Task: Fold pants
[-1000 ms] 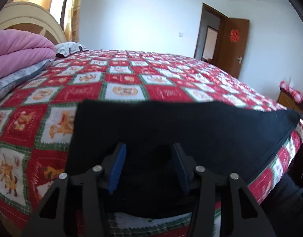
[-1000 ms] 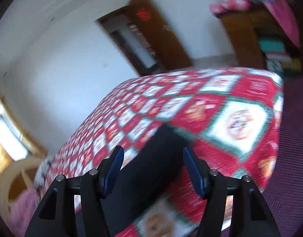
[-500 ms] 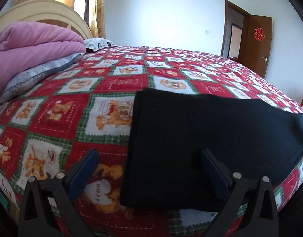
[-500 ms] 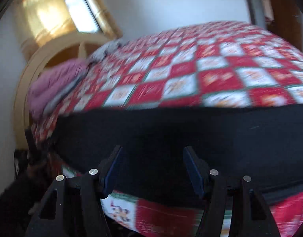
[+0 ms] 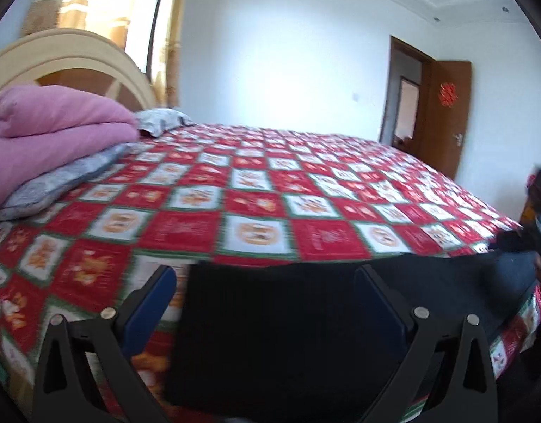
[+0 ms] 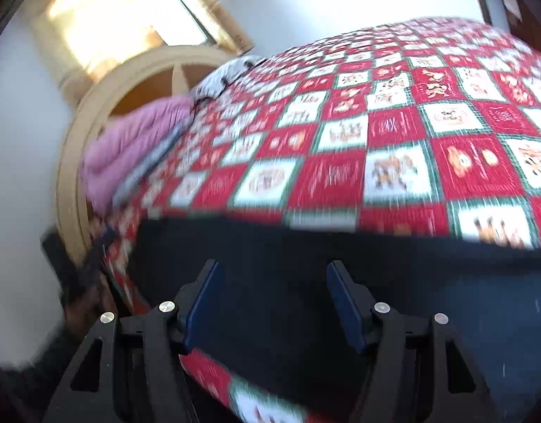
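The black pants (image 5: 288, 335) lie folded in a long flat band along the near edge of the bed, on the red, white and green patchwork cover (image 5: 256, 204). My left gripper (image 5: 266, 282) hovers over their left end, open wide with nothing between the blue pads (image 5: 147, 310). In the right wrist view the pants (image 6: 393, 268) stretch across the lower frame. My right gripper (image 6: 274, 292) hangs just above them, open, its pads (image 6: 344, 303) apart and gripping nothing. A dark shape at the right edge of the left wrist view is blurred.
A pink folded quilt (image 5: 48, 141) and a grey pillow (image 5: 55, 183) are piled at the cream headboard (image 5: 69, 60). A curtained window (image 5: 104, 10) is behind it. A brown door (image 5: 443, 112) stands open at the far right. The bed edge runs right below the pants.
My left gripper opened wide, let go of the pants and tilted upward. My right gripper swung from the foot of the bed to the pants' middle, now facing the headboard.
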### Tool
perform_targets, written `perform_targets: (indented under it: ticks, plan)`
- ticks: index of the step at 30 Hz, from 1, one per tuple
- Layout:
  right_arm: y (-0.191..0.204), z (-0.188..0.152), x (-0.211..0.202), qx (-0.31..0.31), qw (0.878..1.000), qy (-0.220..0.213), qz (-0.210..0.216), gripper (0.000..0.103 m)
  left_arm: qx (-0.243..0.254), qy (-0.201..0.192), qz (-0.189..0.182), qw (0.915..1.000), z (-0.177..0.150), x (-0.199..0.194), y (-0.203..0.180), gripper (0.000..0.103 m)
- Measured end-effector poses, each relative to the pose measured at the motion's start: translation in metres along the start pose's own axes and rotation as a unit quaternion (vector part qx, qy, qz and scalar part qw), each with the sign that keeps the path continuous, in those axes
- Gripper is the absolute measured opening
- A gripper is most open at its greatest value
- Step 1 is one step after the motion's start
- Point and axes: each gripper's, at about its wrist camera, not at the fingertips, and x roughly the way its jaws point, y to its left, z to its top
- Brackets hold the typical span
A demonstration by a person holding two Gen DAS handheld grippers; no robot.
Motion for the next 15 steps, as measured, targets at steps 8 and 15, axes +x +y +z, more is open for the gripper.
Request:
perform_targets:
  ticks: [8,15]
  plan:
    - [-0.008,0.053,0.081,0.069,0.993,0.071,0.069,0.061,0.01,0.051,-0.047,0.9975,-0.025,0.032,-0.037,0.103]
    - [0.022,0.041,0.127,0.018,0.98,0.154,0.122,0.061,0.012,0.059,-0.039,0.9974,-0.043,0.037,-0.033,0.103]
